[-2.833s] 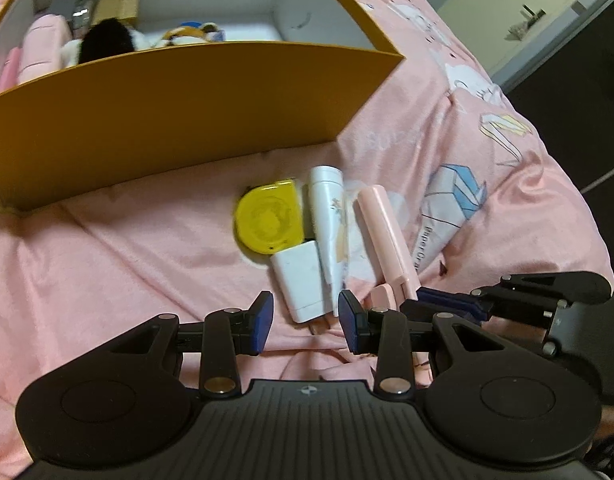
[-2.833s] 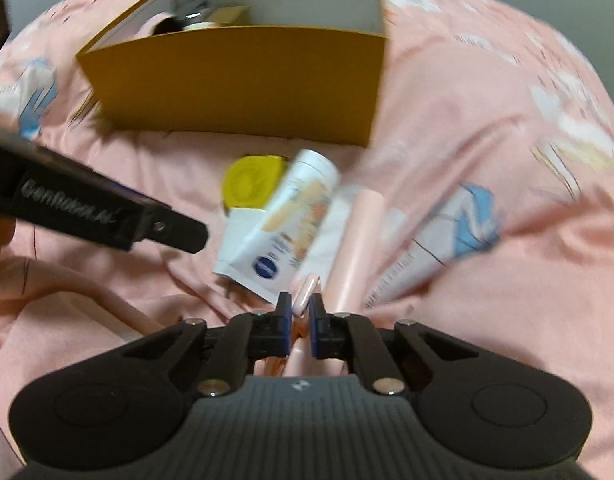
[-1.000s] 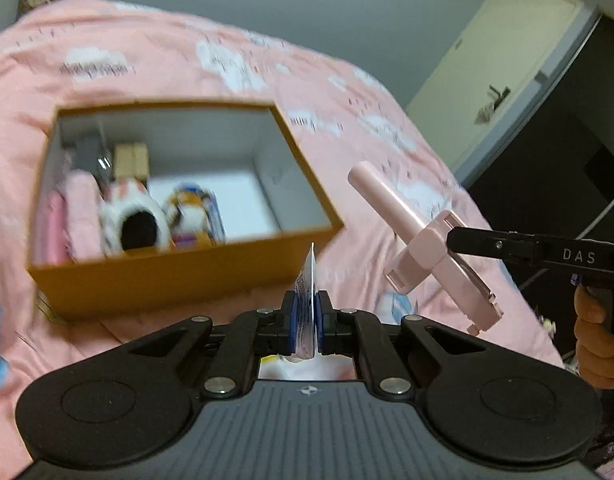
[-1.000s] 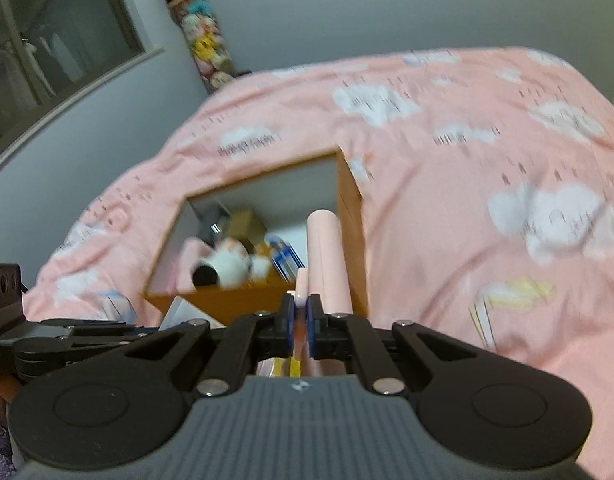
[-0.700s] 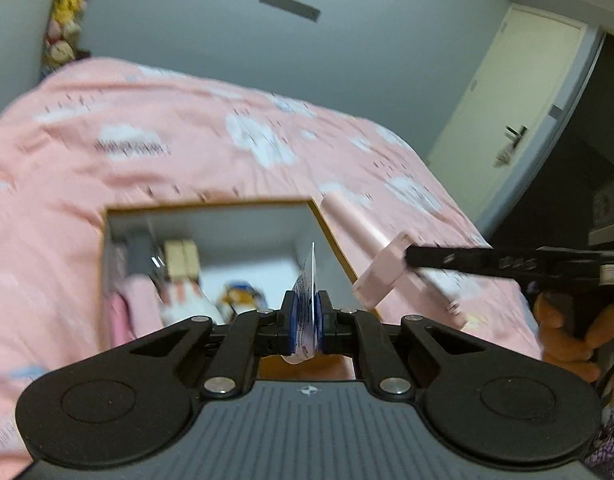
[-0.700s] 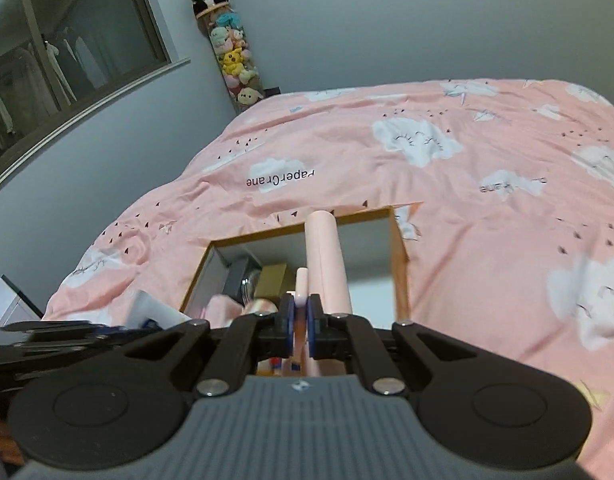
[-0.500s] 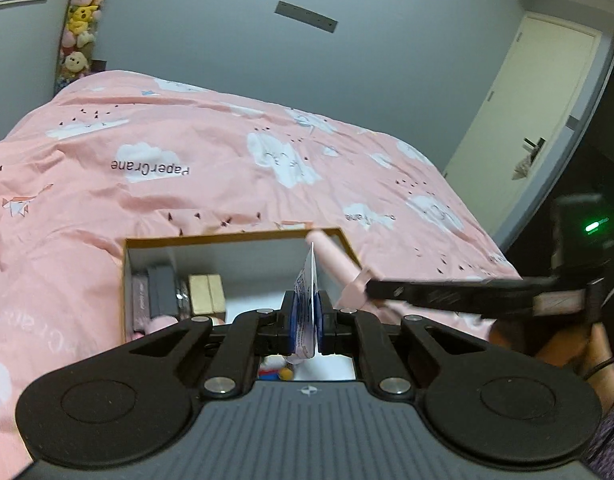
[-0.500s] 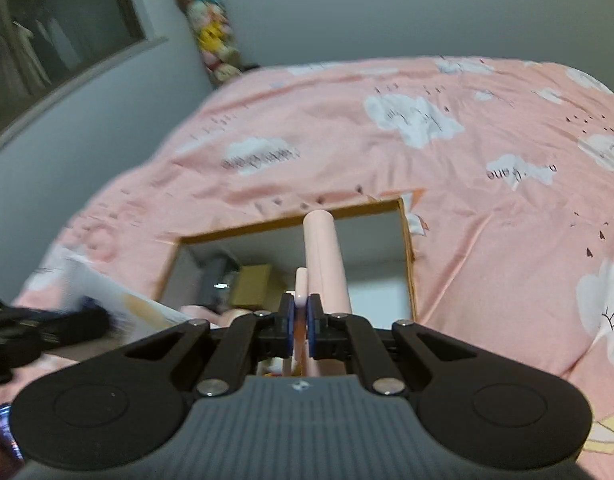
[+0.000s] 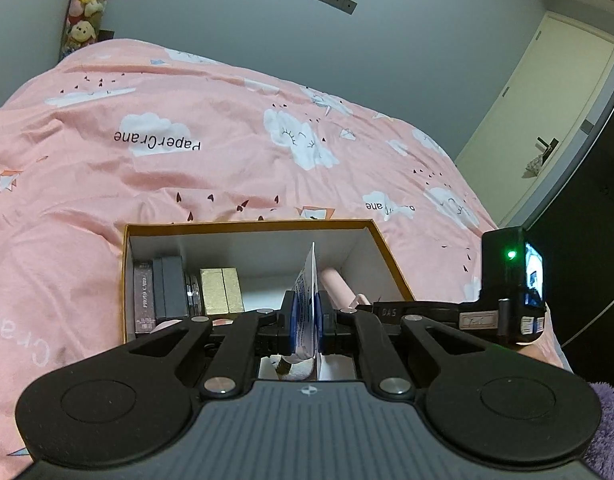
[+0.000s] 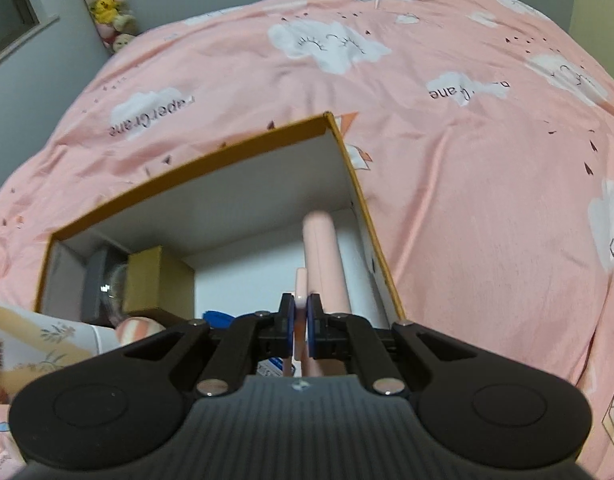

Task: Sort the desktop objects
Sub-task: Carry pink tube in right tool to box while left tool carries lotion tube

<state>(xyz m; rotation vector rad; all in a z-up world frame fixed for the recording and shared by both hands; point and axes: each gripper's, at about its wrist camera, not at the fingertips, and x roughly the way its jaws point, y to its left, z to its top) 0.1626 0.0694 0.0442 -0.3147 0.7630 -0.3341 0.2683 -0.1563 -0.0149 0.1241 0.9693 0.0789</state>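
Note:
The open orange box (image 9: 247,225) with white inner walls lies on the pink duvet. My left gripper (image 9: 307,316) is shut on the flat crimped end of a white tube (image 9: 307,280), held above the box's near side. The tube's flowered body (image 10: 39,340) shows at the lower left of the right wrist view. My right gripper (image 10: 301,324) is shut on the thin flap of a pink stick-shaped device (image 10: 323,248). This pink device (image 9: 334,282) points down into the right part of the box (image 10: 187,164), close to its right wall.
Inside the box stand dark cases (image 9: 163,292) and a gold carton (image 9: 221,290) at the left, with a pink-striped round thing (image 10: 139,328) and a blue item (image 10: 217,316) nearer. The pink cloud-print duvet (image 9: 187,160) surrounds the box. A door (image 9: 547,120) is at the right.
Both grippers, each still holding its object, have moved over the box. The right one has sunk, so the pink device now reaches down inside by the right wall.

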